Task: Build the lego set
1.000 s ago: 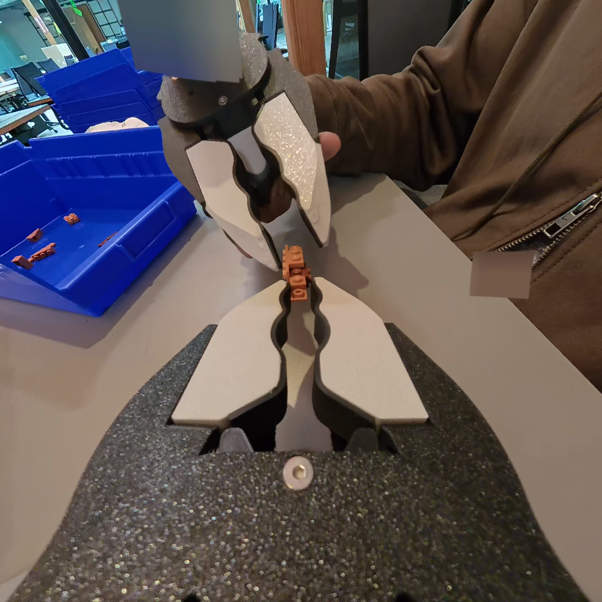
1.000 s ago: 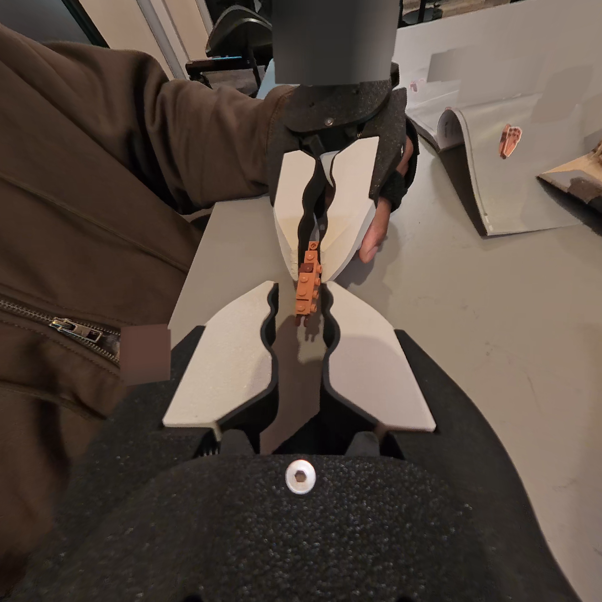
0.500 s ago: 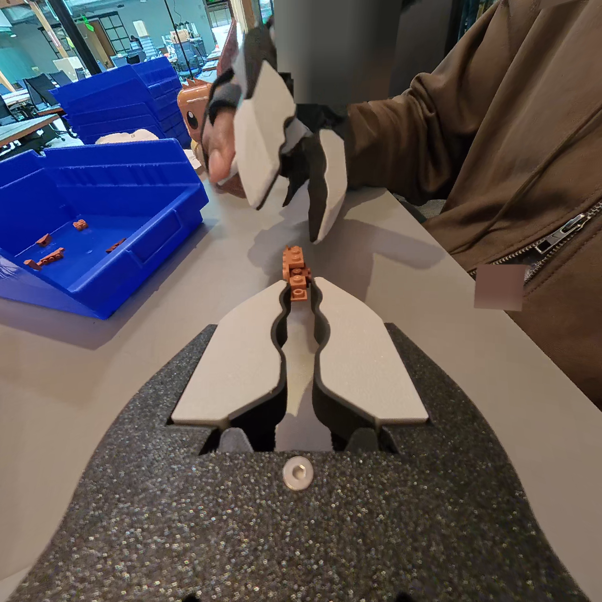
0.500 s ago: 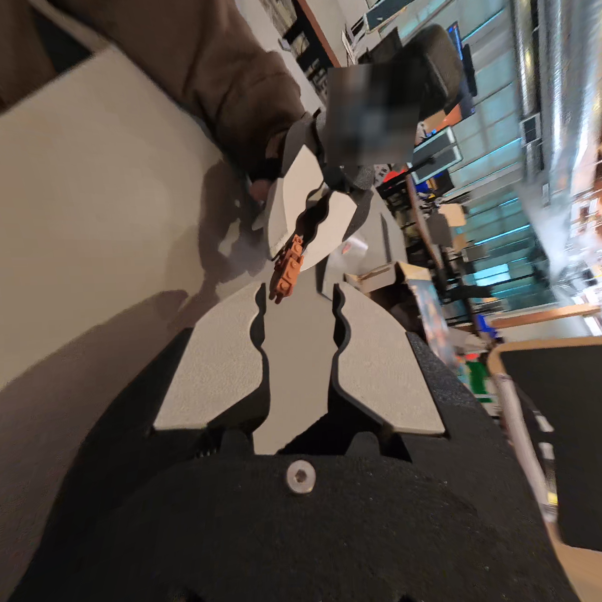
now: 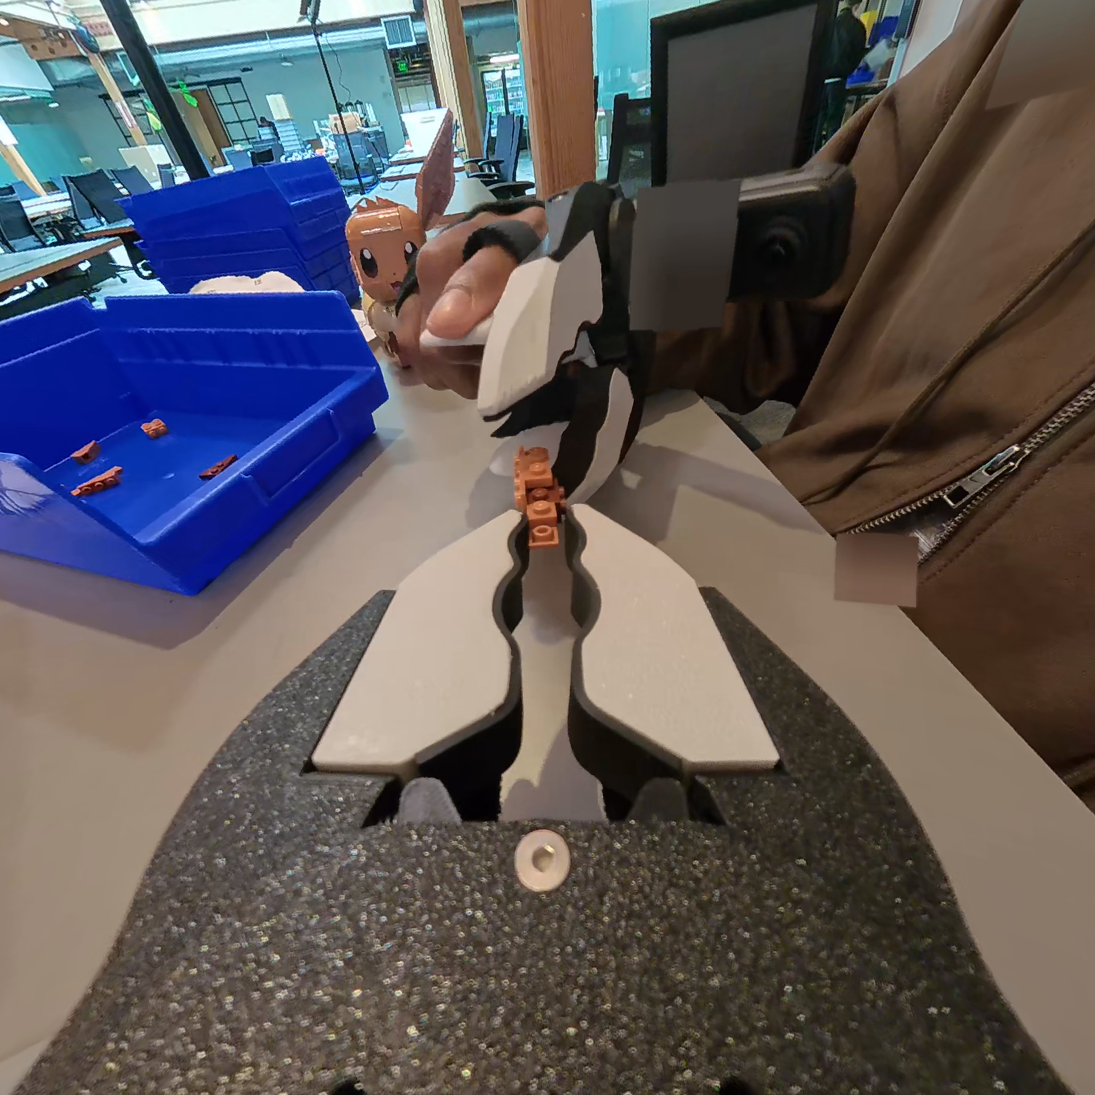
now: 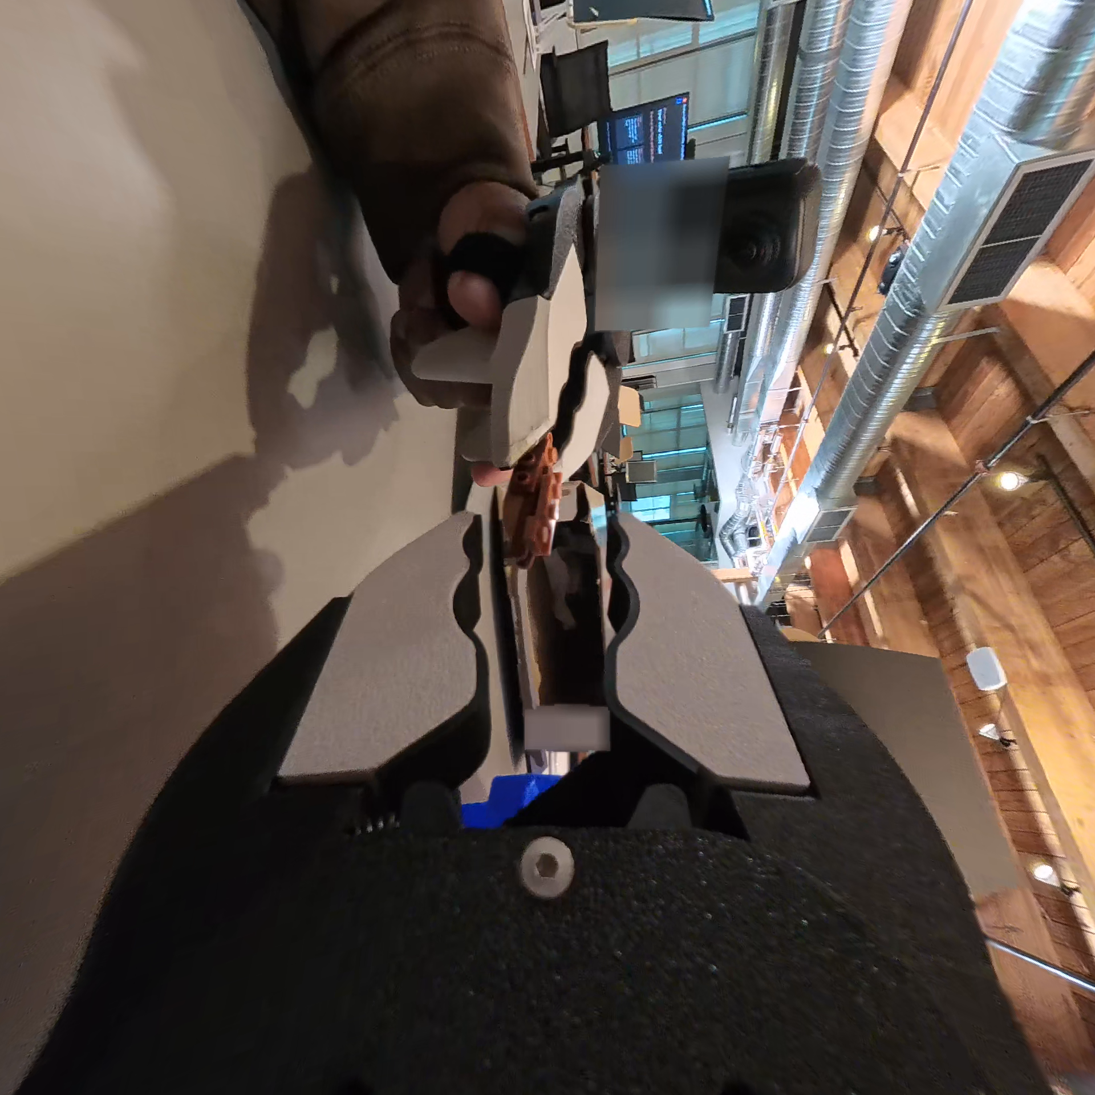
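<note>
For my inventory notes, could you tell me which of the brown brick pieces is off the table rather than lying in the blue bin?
The stacked brown brick assembly, clamped between the left gripper's fingertips; the other small pieces lie loose on the blue bin's floor.

Pretty tight right at the front: the left gripper (image 5: pixel 544 516) is clamped on a small orange-brown brick assembly (image 5: pixel 536 495), and the right gripper (image 5: pixel 533 426), jaws spread, hangs just beyond it, so no clear lane straight ahead. On the left, a blue bin (image 5: pixel 237 426) blocks things, with a stack of blue bins (image 5: pixel 237 237) and a brown toy figure (image 5: pixel 385 249) farther back. The person's brown jacket (image 5: pixel 948 355) walls off the right. Bare table (image 5: pixel 355 533) between bin and grippers is passable.
</note>
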`<state>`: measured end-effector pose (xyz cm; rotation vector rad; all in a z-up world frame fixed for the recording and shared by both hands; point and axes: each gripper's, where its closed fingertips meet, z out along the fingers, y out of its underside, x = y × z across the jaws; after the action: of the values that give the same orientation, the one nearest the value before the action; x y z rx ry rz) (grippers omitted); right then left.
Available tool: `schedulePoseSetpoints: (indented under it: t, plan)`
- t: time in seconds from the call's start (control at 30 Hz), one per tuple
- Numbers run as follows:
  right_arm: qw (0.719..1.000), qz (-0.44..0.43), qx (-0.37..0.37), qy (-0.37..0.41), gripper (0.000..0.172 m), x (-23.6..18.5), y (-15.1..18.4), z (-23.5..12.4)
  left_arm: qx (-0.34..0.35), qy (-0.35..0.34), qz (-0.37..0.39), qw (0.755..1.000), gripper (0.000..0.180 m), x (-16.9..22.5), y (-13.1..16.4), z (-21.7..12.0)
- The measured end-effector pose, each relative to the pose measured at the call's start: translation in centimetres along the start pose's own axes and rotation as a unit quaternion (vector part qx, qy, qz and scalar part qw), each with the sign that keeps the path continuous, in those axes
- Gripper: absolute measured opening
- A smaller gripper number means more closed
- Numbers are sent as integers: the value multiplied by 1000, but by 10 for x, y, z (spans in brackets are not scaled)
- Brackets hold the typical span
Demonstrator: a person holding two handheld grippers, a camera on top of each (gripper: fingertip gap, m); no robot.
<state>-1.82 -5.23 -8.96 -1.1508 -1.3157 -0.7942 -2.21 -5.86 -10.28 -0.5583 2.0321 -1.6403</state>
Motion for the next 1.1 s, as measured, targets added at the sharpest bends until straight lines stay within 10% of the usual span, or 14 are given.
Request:
schedulePoseSetpoints:
  t: [1.1]
  plan:
    - [999, 26, -14, -42, 14, -8, 6, 5, -9, -4, -23, 1000, 12, -3, 4, 6]
